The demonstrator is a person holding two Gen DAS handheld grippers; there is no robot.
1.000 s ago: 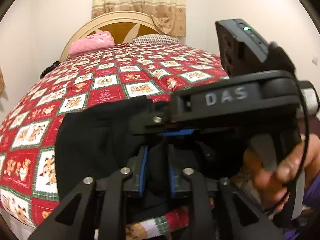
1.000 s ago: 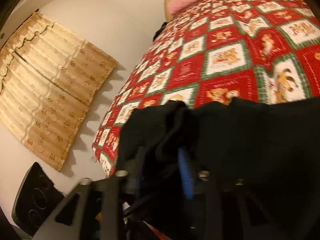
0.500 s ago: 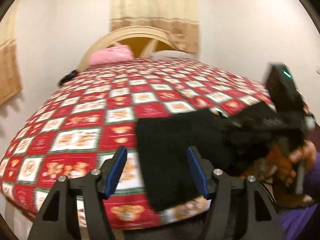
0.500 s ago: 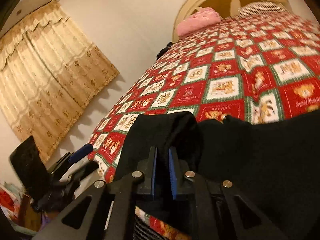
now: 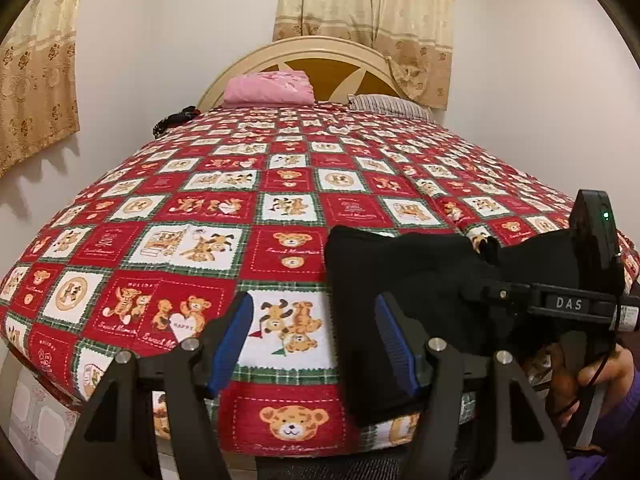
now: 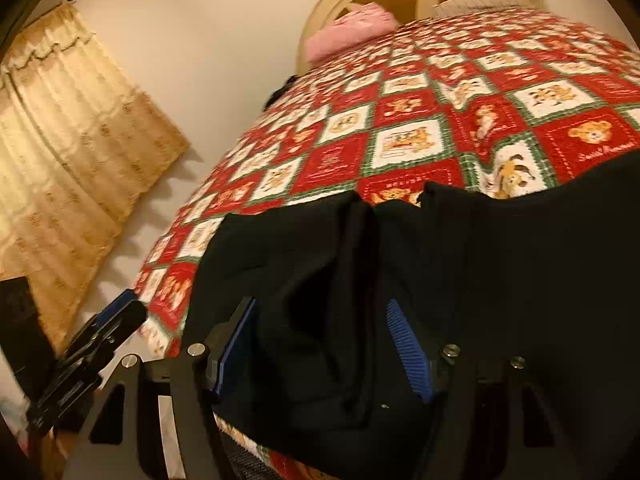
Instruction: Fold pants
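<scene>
The black pants (image 5: 404, 276) lie in a folded bundle on the near right part of the bed. My left gripper (image 5: 316, 344) hovers open just left of them. Only quilt shows between its blue pads (image 5: 234, 340), and its right finger overlaps the bundle's left edge. In the right wrist view my right gripper (image 6: 322, 344) has its jaws opening. A thick fold of the pants (image 6: 320, 264) lies loose between its pads (image 6: 408, 348), which do not press on it. A hand (image 5: 600, 372) holds the right tool's black housing (image 5: 568, 304) at the bundle's right side.
The bed's red, white and green teddy-bear quilt (image 5: 224, 208) stretches back to a cream headboard (image 5: 320, 56), with a pink pillow (image 5: 268, 90) and a striped pillow (image 5: 388, 104). A dark item (image 5: 176, 118) lies at the far left edge. Curtains (image 6: 72, 148) hang on the walls.
Both grippers were shut on the black cloth and have let go. The left one pulled back and left, off the pants. The right one's jaws spread around the fold.
</scene>
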